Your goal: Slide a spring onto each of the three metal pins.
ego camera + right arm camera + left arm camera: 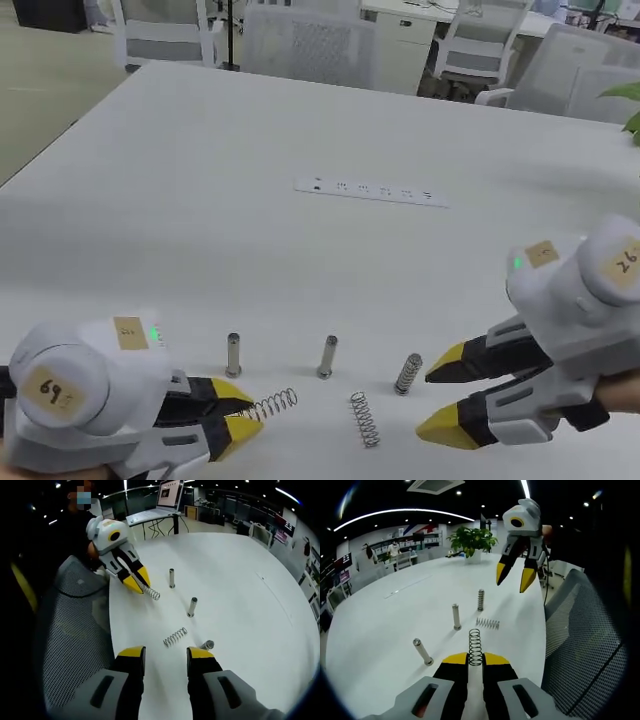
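Observation:
Three metal pins stand in a row on the white table (300,250). The left pin (233,355) and middle pin (327,357) are bare. The right pin (408,373) wears a spring. My left gripper (238,411) is low at the near left, shut on the end of a spring (272,404) that points at the pins; the held spring (475,647) sticks out ahead of its jaws. A loose spring (365,418) lies flat near the front edge. My right gripper (440,395) hovers open just right of the sprung pin (206,645), with the loose spring (175,636) ahead of it.
A white power strip (370,190) lies mid-table beyond the pins. White chairs (310,45) line the far edge. A grey mesh chair (585,645) sits close at the near side. A potted plant (472,540) stands at one end of the table and a laptop (169,492) on another desk.

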`<state>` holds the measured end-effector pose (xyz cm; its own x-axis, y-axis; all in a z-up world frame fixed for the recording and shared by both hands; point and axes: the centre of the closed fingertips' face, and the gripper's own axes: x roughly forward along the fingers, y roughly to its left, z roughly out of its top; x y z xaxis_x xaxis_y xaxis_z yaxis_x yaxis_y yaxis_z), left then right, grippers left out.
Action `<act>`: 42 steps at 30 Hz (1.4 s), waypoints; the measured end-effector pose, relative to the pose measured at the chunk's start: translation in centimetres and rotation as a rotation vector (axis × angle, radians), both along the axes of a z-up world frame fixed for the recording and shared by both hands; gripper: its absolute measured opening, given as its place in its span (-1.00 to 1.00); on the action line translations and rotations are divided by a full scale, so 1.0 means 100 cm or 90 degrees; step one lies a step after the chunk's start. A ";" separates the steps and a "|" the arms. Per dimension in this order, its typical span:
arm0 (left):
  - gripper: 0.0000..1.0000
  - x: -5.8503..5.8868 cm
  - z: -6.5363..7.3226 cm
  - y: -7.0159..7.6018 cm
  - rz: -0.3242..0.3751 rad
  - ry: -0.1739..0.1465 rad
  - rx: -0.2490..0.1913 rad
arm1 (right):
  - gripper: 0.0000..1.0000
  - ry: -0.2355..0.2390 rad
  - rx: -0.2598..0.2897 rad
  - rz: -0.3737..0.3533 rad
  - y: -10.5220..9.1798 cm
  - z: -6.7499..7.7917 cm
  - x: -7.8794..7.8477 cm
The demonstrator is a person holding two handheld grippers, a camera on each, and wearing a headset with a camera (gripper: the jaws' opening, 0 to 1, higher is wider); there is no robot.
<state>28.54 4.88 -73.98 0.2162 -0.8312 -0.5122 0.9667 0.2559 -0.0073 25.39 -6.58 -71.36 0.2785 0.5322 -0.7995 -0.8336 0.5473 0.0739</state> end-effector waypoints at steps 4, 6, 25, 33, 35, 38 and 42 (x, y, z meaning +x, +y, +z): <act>-0.95 -0.005 0.005 -0.004 -0.014 -0.004 -0.006 | -0.39 -0.002 0.020 0.012 0.011 0.004 0.001; -0.95 -0.007 0.007 -0.005 -0.019 -0.005 -0.008 | -0.39 -0.002 0.025 0.017 0.015 0.005 0.002; -0.95 -0.029 0.026 -0.018 -0.081 -0.015 -0.027 | -0.45 -0.002 0.059 0.072 0.051 0.010 -0.001; -0.95 -0.036 0.033 -0.025 -0.102 -0.021 -0.036 | -0.51 0.005 0.074 0.089 0.062 0.010 -0.005; -0.95 -0.038 0.036 -0.026 -0.108 -0.023 -0.040 | -0.53 0.007 0.072 0.095 0.065 0.009 -0.006; -0.95 -0.040 0.038 -0.028 -0.113 -0.026 -0.044 | -0.54 0.009 0.075 0.100 0.068 0.009 -0.007; -0.95 -0.042 0.040 -0.029 -0.119 -0.027 -0.046 | -0.57 0.010 0.075 0.107 0.072 0.007 -0.008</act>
